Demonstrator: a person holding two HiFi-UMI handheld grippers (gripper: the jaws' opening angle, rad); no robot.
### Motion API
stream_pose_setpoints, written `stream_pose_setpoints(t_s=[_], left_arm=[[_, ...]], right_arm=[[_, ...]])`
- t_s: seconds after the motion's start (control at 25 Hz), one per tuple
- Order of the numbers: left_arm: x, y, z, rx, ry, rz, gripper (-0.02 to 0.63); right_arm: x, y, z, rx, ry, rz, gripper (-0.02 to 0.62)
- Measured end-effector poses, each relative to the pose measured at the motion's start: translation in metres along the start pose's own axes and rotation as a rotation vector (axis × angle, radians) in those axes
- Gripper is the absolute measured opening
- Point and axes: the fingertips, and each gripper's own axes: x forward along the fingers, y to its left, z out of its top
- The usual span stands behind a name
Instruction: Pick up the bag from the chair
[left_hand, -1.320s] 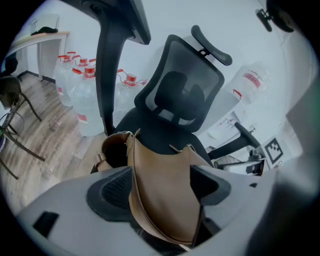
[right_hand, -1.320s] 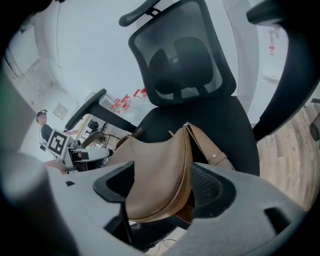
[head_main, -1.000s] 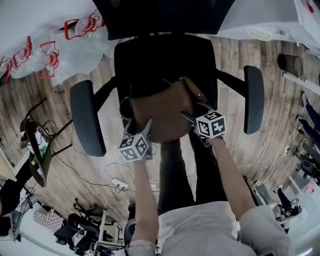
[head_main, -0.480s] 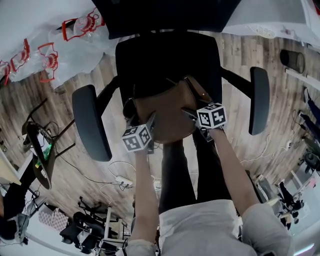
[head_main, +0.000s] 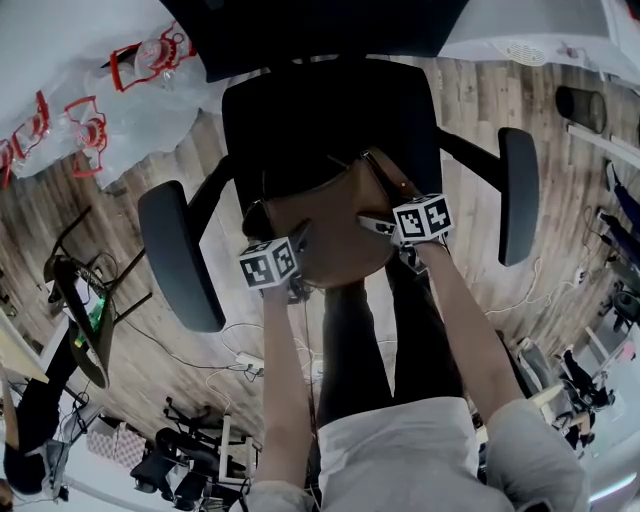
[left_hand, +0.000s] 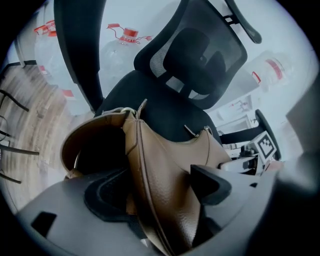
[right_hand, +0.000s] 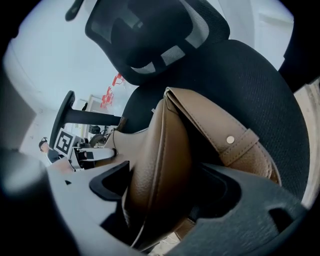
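Compared with the head view of a second earlier, both grippers are seen shifted up the frame and lowered over the tan, pebbled-leather shoulder bag (head_main: 330, 235). The jaws of the right gripper (right_hand: 167, 185) have just been opened to their widest, with one end of the bag standing between them. The left gripper (left_hand: 160, 185) is likewise held spread, astride the opposite end. No squeeze on the leather can be made out at either, so the bag is judged bracketed but not yet grasped, and a closing of both grippers seems to be called for before any lift. The bag is found at the centre of the head view, on the front of the seat of the black mesh-backed office chair (head_main: 330, 110). It is stood on edge, soft and crescent-shaped, with a seam run along its rim. A broad strap (right_hand: 235, 142), fastened by a pale stud, is folded down at the right of the right gripper view.
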Motion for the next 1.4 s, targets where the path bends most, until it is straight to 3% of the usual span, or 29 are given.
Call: stream_pose_setpoints(t_s=[0.32, 0.76, 1.16, 1.4], left_arm=[[0.0, 0.003, 0.0, 0.0, -0.023, 0.018, 0.353], [-0.019, -0.003, 0.009, 0.022, -0.162, 0.018, 0.307], [-0.041, -0.014, 0.0, -0.005, -0.281, 0.069, 0.251], [-0.057, -0.028, -0.006, -0.007, -0.338, 0.07, 0.212]], right_arm=[[-0.001, 0.002, 0.002, -0.021, -0.044, -0.013, 0.395], [-0.014, 0.024, 0.0, -0.121, -0.132, -0.019, 0.279], [-0.033, 0.046, -0.009, -0.263, -0.19, -0.022, 0.238], [-0.051, 0.054, -0.017, -0.264, -0.223, -0.024, 0.224]])
